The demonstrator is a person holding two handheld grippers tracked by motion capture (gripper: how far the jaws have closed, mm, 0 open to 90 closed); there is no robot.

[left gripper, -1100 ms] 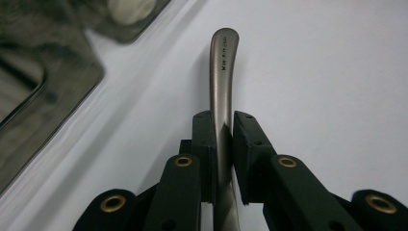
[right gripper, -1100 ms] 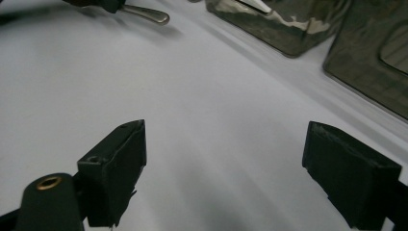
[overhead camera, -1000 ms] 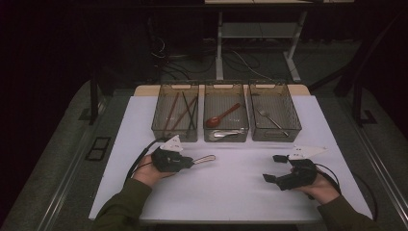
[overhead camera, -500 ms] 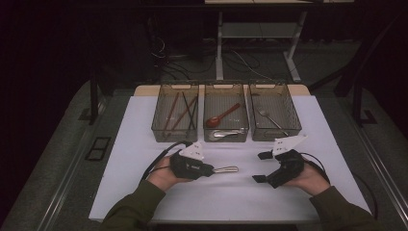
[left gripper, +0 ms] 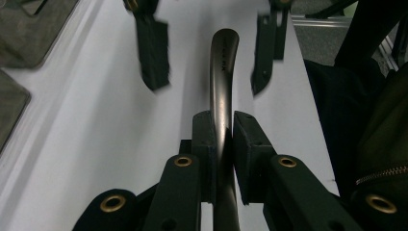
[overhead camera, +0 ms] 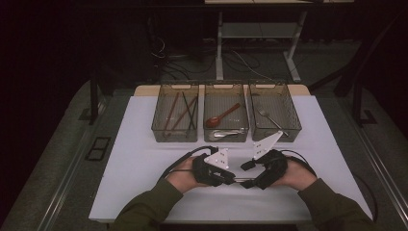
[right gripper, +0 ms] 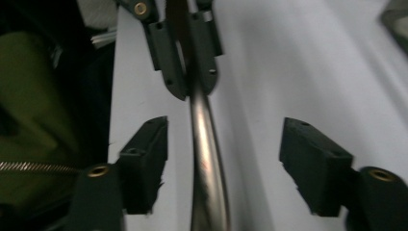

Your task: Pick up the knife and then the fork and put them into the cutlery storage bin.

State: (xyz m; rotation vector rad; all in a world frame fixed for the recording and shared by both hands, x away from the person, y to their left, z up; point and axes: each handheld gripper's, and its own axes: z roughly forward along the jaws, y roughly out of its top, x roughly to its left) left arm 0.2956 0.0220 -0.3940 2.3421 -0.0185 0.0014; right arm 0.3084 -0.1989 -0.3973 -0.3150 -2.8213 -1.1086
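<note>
At the near edge of the white tabletop (overhead camera: 144, 139), a slim, polished metal utensil handle (left gripper: 221, 91) is held clamped between the narrow jaws of the left claw (overhead camera: 230, 176), with its rounded free end pointing away toward the right claw (overhead camera: 245, 174). The handle's long axis is laid level, running across the tabletop from one hand to the other, just above the surface. Which utensil it belongs to cannot be told, as its working end is hidden behind the left claw.

In the right gripper view the same handle (right gripper: 204, 144) is seen passing between the right claw's (right gripper: 226, 154) pads, nearer one pad than the other, with clear gaps on both sides; these jaws have just been closing, yet nothing is pressed. A handover is judged to be in hand, and the right claw lies along the handle's axis, so a squeeze is what is needed.

Farther off, three clear plastic bins (overhead camera: 226, 126) are set in a row: dark chopsticks (overhead camera: 179, 113), a reddish-brown spoon (overhead camera: 222, 116) and a metal fork (overhead camera: 268, 118).
</note>
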